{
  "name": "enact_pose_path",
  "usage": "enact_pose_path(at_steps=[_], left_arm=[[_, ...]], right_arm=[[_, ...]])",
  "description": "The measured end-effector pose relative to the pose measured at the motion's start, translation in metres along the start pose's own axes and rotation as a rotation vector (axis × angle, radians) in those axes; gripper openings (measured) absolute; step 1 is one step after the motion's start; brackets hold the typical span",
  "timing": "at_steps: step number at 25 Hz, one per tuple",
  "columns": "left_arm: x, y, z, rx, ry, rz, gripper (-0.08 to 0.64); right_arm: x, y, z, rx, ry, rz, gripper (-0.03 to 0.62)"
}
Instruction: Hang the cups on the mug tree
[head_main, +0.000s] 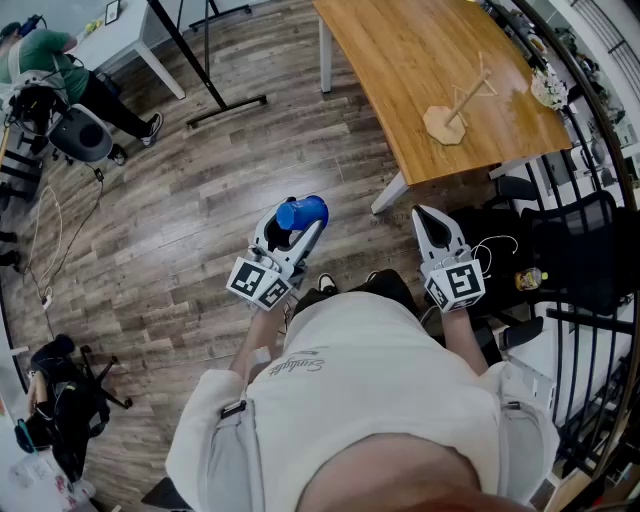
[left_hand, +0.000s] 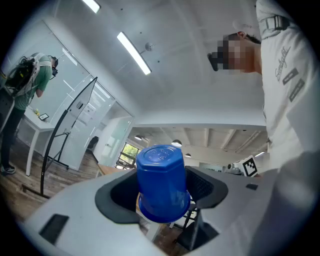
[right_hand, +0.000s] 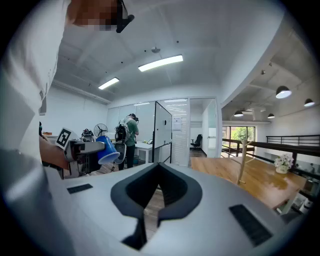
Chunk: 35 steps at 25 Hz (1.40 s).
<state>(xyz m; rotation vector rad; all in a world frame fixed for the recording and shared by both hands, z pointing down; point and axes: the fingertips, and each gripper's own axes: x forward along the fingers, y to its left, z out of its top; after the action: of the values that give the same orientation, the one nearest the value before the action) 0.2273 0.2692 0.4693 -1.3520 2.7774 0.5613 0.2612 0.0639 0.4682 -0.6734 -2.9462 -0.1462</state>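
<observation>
Blue cup (head_main: 302, 212): smooth glossy plastic with a faceted closed base and a flared round rim; it is gripped in the air over the floor, well apart from the table. Its rim end sits sunk between the pads, and whether it has a handle cannot be made out.
Left gripper (head_main: 295, 225): grey matte shell with black ribbed pads, the jaws spread wide and clamped on the cup's two sides; the marker cube is at its rear.
Right gripper (right_hand: 160, 165): same grey shell, with the black pads closed tip to tip and nothing between them; a sliver of floor shows through the gap behind the tips.
Mug tree (head_main: 460, 105): pale bare wood with a flat many-sided base and a thin stem with short pegs. It stands on the table at 1 o'clock from the wearer with no cup on it; the pegs are too thin to count.
Table (head_main: 400, 60): warm varnished wood top on white legs, its far end cut off by the frame.
Flowers (head_main: 548, 88): small white bunch at the table's 3 o'clock edge, with little detail to see.
Floor (head_main: 200, 220): grey-brown wood-grain planks.
Person (head_main: 40, 55): green top, at 10 o'clock, partly cut off.
</observation>
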Motion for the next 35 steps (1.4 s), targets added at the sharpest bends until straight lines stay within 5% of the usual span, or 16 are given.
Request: enact_pose_path(at_steps=[7, 19, 26, 35], left_arm=[[-0.014, 0.020, 0.012, 0.056, -0.024, 0.012, 0.291], [-0.012, 0.045, 0.008, 0.009, -0.023, 0.007, 0.291], [-0.017, 0.069, -0.005, -0.013, 0.032, 0.071, 0.291], [0.026, 0.116, 0.018, 0.029, 0.071, 0.088, 0.291]], right_arm=[[0.014, 0.008, 0.006, -0.020, -0.010, -0.005, -0.005], [0.026, 0.025, -0.006, 0.045, 0.038, -0.032, -0.006], [0.047, 0.042, -0.039, 0.124, 0.085, 0.034, -0.005], [0.140, 0.018, -0.027, 0.156, 0.017, 0.108, -0.005]])
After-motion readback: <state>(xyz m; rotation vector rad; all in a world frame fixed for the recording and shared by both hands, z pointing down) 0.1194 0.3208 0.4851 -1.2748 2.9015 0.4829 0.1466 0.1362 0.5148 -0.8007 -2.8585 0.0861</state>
